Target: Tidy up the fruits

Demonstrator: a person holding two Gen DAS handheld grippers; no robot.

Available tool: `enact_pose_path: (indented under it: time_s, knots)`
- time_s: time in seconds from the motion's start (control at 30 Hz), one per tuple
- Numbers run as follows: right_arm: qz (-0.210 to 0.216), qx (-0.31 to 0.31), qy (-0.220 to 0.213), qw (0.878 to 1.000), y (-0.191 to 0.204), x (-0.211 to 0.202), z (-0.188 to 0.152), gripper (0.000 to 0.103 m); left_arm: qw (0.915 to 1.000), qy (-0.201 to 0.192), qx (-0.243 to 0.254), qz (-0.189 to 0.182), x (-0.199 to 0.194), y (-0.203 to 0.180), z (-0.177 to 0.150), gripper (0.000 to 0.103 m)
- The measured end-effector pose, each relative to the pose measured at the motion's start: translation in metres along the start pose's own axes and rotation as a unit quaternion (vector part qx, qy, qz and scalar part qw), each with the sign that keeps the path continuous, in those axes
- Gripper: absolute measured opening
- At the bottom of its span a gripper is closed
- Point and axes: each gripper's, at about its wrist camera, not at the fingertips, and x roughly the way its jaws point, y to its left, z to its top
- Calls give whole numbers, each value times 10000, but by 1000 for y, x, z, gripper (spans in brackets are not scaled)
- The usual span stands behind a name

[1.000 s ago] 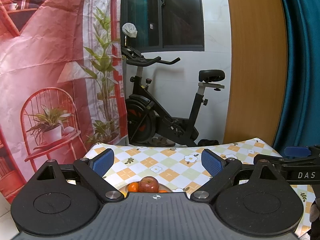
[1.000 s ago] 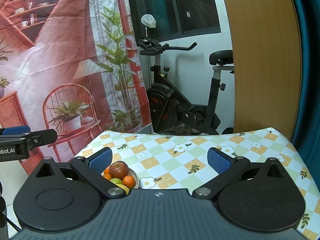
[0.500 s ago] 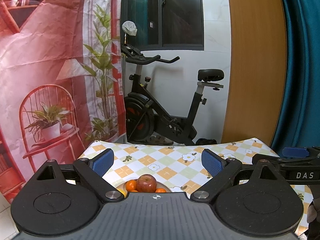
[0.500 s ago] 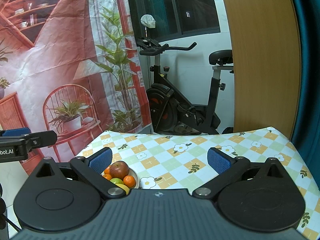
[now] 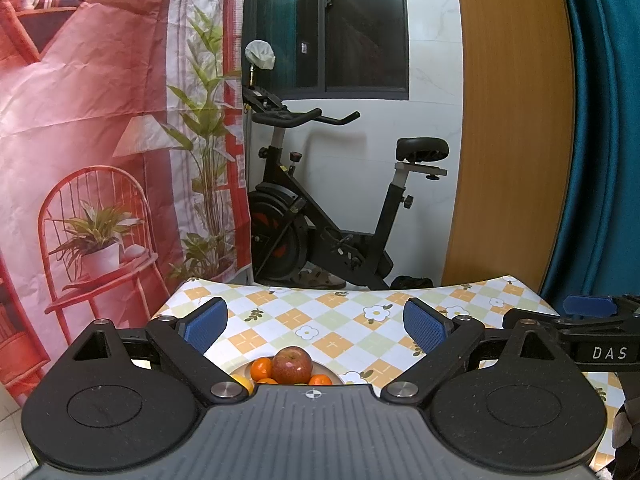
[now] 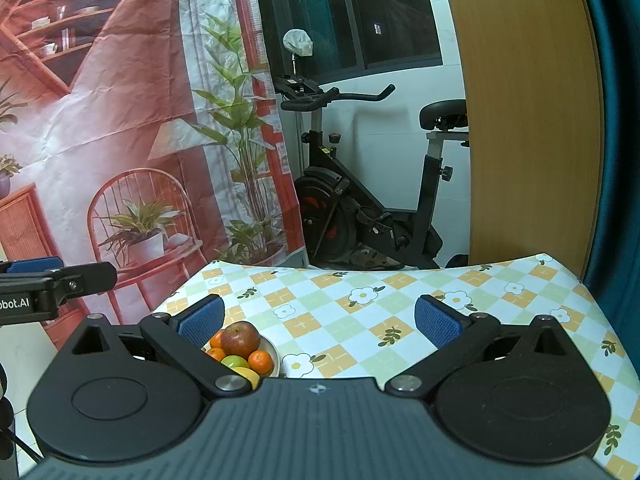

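A white plate (image 6: pixel 271 350) on the checkered tablecloth holds a red apple (image 6: pixel 240 339), oranges (image 6: pixel 260 361), a green fruit (image 6: pixel 235 361) and a yellow fruit (image 6: pixel 247 375). In the left wrist view the same apple (image 5: pixel 292 365) and oranges (image 5: pixel 261 369) sit low at the centre, partly hidden by the gripper body. My left gripper (image 5: pixel 316 322) hangs open above the plate, holding nothing. My right gripper (image 6: pixel 318 320) is open too, with the plate by its left finger. The right gripper shows at the right edge of the left wrist view.
The flowered checkered tablecloth (image 6: pixel 360 312) covers a small table whose far edge lies ahead. Beyond it stand a black exercise bike (image 5: pixel 320 216), a red printed backdrop (image 5: pixel 100 140), a wooden panel (image 5: pixel 516 120) and a teal curtain (image 5: pixel 600 140).
The left wrist view has tilted down slightly, so more of the plate and fruit shows between its fingers. The right gripper has hardly moved.
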Motion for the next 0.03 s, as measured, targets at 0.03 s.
enact_pose_path:
  time_s: [0.03]
  knots:
    - [-2, 0, 2, 10000, 0, 0, 0, 103, 10000, 2, -2, 4, 0, 0, 0, 96]
